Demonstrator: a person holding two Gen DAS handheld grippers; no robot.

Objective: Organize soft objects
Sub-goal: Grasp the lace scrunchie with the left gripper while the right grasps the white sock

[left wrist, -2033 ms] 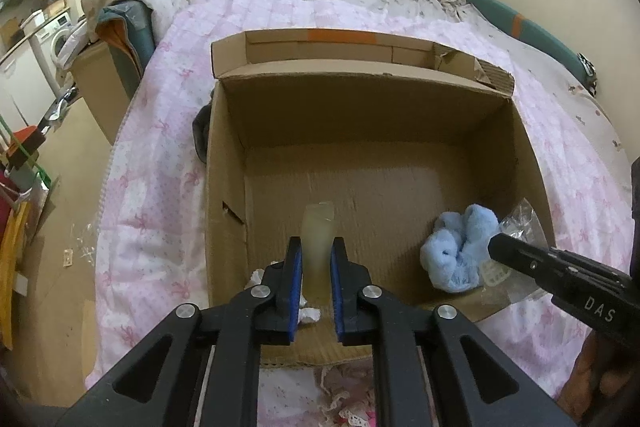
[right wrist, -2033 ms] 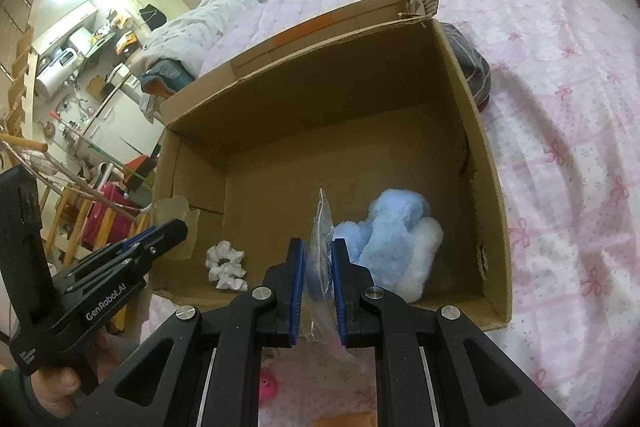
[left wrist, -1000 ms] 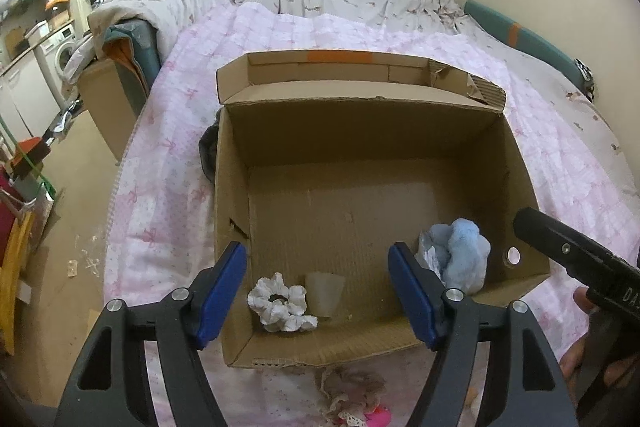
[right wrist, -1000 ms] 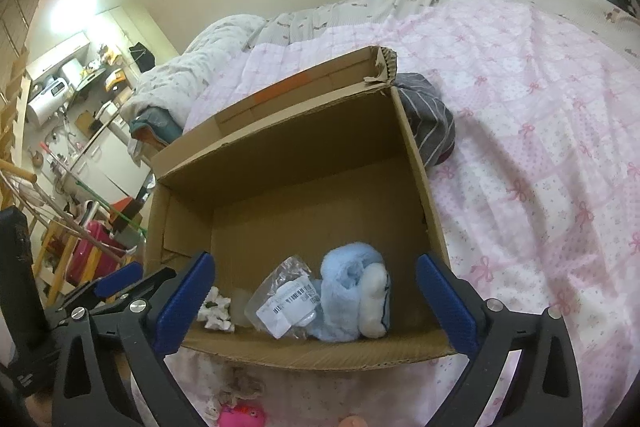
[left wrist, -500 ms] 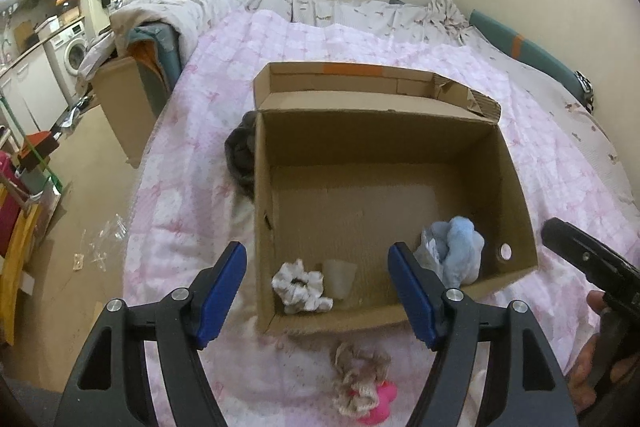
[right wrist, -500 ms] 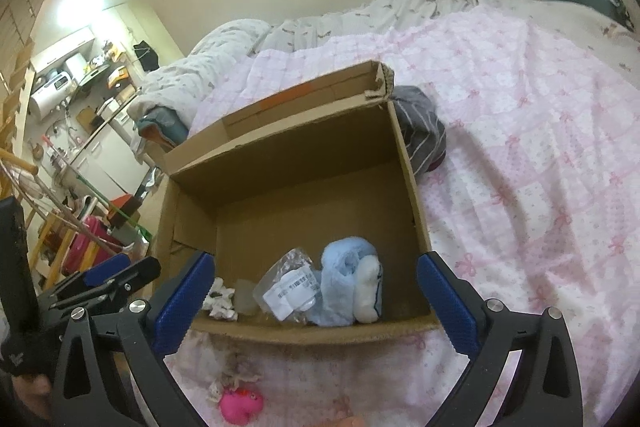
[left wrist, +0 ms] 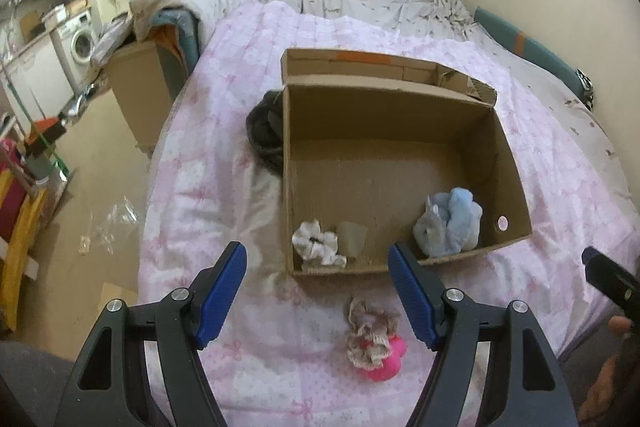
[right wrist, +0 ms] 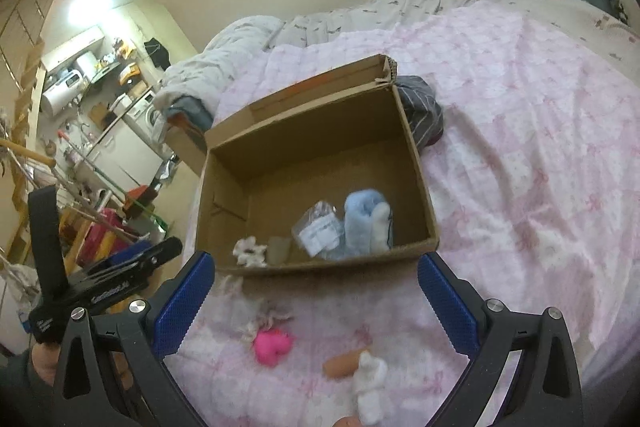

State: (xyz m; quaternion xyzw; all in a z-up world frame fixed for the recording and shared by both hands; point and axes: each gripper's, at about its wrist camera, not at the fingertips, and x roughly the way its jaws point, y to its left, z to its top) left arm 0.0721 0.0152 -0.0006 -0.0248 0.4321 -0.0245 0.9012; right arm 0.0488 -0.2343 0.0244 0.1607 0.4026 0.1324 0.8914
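Both tongs stood wide apart and held nothing: the left tongs [left wrist: 318, 287] hung above the near edge of the bed, and the right tongs [right wrist: 316, 299] hung beside them, each looking down at the cardboard box [left wrist: 516, 163] that sat open on the pink quilt [left wrist: 208, 187].

Inside the box, along its near wall, lay a white scrunchie [left wrist: 318, 241] with a pale translucent cup-like piece [left wrist: 351, 237] just beside it. Toward the other near corner lay a light blue plush [left wrist: 458, 219] with a clear plastic bag [right wrist: 318, 227] against it.

Outside the box, on the quilt between the box and the tongs, lay a beige frilly scrunchie [left wrist: 370, 331] resting on a bright pink soft toy [left wrist: 386, 359]. From the right wrist view, a tan sausage-shaped item [right wrist: 344, 365] and a small white plush [right wrist: 370, 387] lay touching each other nearer the bed's edge, well apart from the pink toy.

A dark striped garment [right wrist: 420, 111] was bunched against the outside of the box's wall.
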